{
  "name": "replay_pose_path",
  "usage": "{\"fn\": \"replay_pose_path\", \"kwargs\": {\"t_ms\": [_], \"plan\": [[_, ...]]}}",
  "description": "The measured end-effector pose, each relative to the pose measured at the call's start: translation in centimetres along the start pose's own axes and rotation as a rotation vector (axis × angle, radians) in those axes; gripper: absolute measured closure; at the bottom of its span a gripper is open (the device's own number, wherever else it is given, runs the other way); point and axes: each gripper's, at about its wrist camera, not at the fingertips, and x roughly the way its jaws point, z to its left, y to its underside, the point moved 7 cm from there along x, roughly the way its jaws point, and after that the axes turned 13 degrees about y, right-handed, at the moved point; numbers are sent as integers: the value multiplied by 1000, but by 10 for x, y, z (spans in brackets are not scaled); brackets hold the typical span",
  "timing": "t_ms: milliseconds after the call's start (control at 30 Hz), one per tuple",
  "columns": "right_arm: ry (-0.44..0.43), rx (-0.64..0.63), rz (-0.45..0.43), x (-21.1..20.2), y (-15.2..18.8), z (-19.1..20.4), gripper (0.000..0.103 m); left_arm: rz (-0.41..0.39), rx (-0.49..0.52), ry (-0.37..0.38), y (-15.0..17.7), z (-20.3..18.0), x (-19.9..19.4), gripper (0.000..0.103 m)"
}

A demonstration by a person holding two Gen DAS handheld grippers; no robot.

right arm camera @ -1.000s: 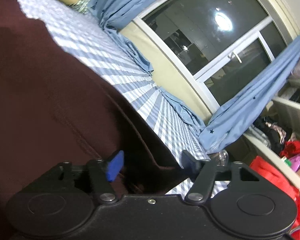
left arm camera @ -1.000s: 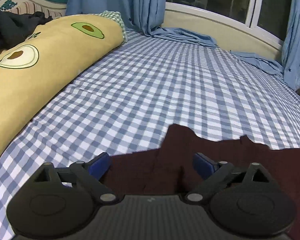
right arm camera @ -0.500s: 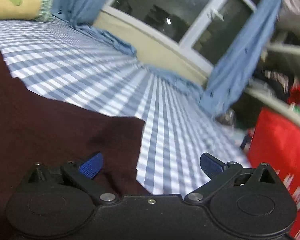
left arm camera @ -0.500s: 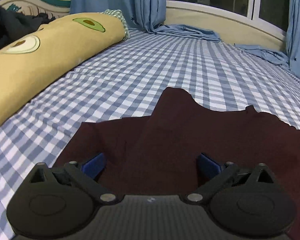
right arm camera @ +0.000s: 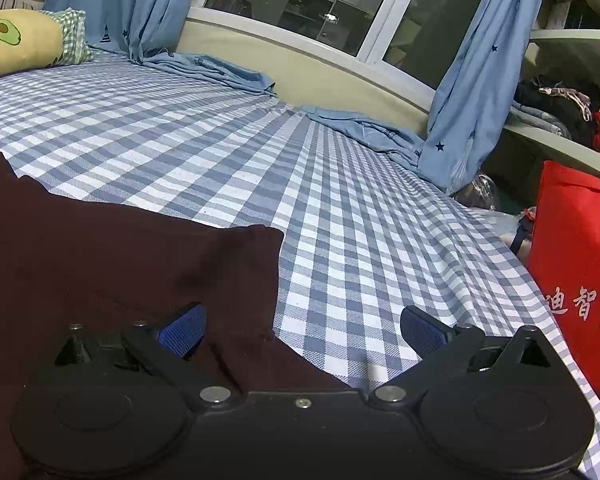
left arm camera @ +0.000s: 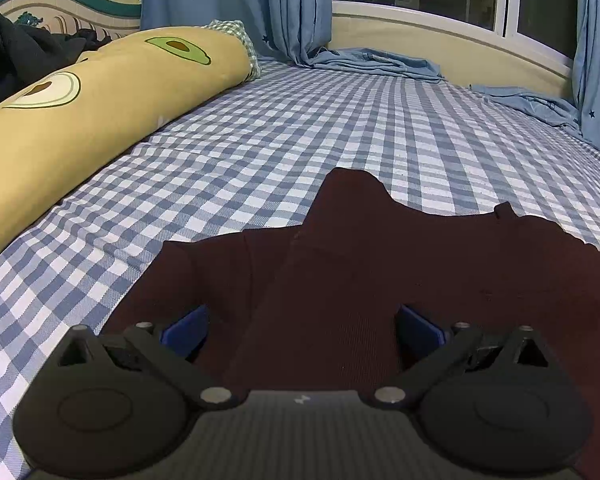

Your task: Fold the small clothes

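Note:
A dark maroon garment (left arm camera: pixel 380 264) lies spread on the blue-and-white checked bed sheet (left arm camera: pixel 300 128). My left gripper (left arm camera: pixel 302 330) is open, its blue-padded fingers spread wide just above the garment's near part. In the right wrist view the garment (right arm camera: pixel 120 256) fills the lower left, its right edge and corner near the middle. My right gripper (right arm camera: pixel 302 330) is open over that right edge, left finger over cloth, right finger over bare sheet.
A long yellow avocado-print pillow (left arm camera: pixel 80 112) lies along the left side, dark clothes (left arm camera: pixel 16 56) behind it. Blue curtains (left arm camera: pixel 260 8) and a window line the far edge. A red bag (right arm camera: pixel 580 272) stands off the bed's right side.
Both grippers pulled back and levelled out, so more of the garment shows lying flat. The right gripper opened wider and swung from a tilted view to a level one.

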Motion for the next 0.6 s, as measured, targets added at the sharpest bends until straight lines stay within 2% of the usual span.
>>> {"fn": "replay_pose_path", "kwargs": {"t_ms": [167,433,533,600], "plan": [[18,-21,-19,-4,-1,3,0,-1,-7,6,0,0,0,1],[127,-157,-102,-15,-2,19,0,-1,-8,7,0,1,0,1],[118,-132,-106,-18,-4,16,0,-2,-8,8,0,1,0,1],[177,-76,-155,-36,-11,3,1,-3,-11,11,0,2,1,1]]}}
